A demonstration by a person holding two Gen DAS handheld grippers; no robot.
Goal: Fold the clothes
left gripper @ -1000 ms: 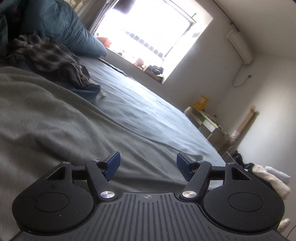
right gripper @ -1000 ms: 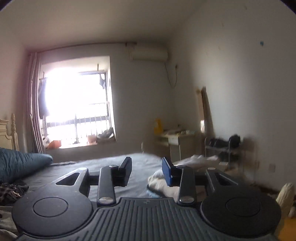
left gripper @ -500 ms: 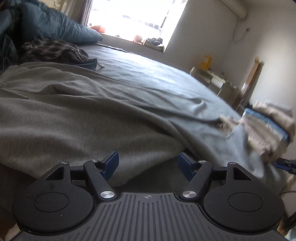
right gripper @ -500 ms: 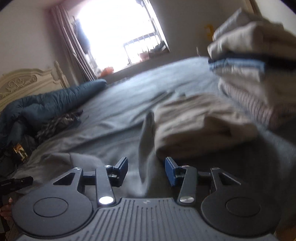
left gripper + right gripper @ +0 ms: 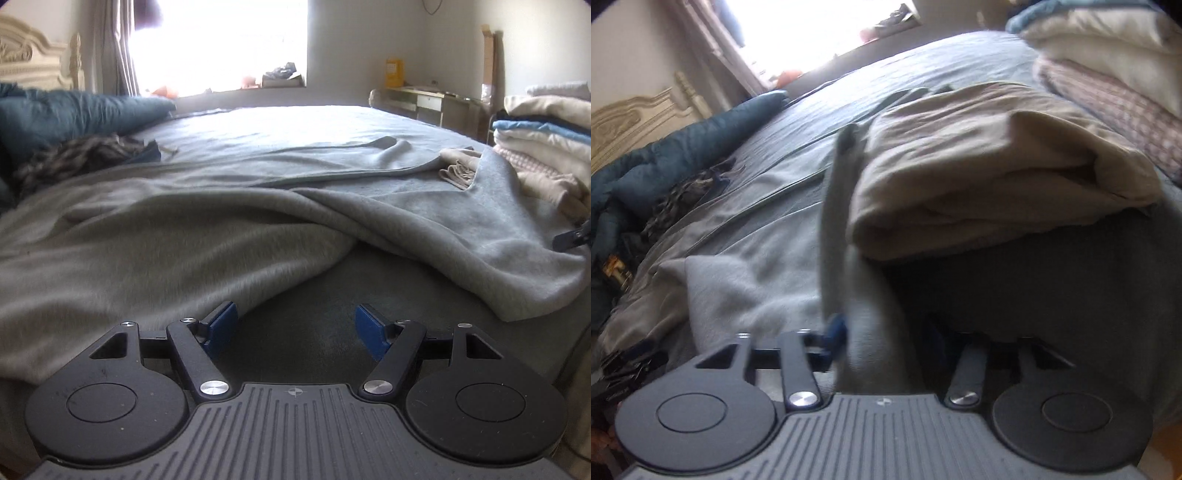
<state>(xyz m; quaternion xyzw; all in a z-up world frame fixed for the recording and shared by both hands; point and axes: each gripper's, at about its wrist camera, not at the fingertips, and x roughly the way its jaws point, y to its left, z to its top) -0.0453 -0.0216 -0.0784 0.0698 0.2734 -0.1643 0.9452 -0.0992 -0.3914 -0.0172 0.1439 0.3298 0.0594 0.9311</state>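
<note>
A large grey fleece garment point(image 5: 221, 229) lies spread and rumpled across the bed point(image 5: 295, 122), reaching from the near edge toward the middle, one flap running toward the right edge. The left gripper point(image 5: 293, 326), black with blue pads, hovers at the near edge with its jaws spread wide, nothing between them; its left pad sits just beside the garment's hem, over a bare dark patch of mattress cover. The right gripper point(image 5: 882, 339) is at the bed's right side, and a fold of the grey fleece stands up between its fingers; the right pad is hidden by cloth, so whether it pinches cannot be told.

A folded beige garment point(image 5: 990, 184) lies just ahead of that gripper, crowding it, with a stack of folded cream, blue and pink clothes point(image 5: 546, 136) behind at the right edge. A dark patterned heap point(image 5: 81, 155) and a teal quilted duvet point(image 5: 74, 114) occupy the far left corner. The far middle of the bed lies open.
</note>
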